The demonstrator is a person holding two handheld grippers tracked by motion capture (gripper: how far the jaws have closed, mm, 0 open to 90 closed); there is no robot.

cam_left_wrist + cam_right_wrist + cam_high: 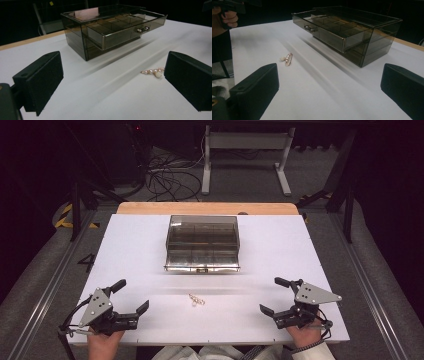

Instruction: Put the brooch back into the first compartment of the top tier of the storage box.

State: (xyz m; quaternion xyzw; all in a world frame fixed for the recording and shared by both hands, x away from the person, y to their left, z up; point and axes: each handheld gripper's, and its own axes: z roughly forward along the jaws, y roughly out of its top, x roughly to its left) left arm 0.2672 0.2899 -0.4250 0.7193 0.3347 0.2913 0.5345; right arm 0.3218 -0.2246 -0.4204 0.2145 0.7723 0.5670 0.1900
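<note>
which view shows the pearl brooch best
The left gripper view: the brooch is near and its pearls show, though the jaw hides its end. The right gripper view shows it whole but smaller; the high view shows a speck.

Brooch (pixel 196 300) on table (pixel 280 250), before drawer box (pixel 202 242), between both grippers.

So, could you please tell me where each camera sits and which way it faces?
High view: above the person's side, facing forward and down on the white table; both hands and grippers show, left gripper, right gripper.
Left gripper view: rides the left gripper, looking between its open fingers at the smoky drawer box.
Right gripper view: likewise between its own fingers; the other hand shows.
All share the box and the pearl brooch.
</note>
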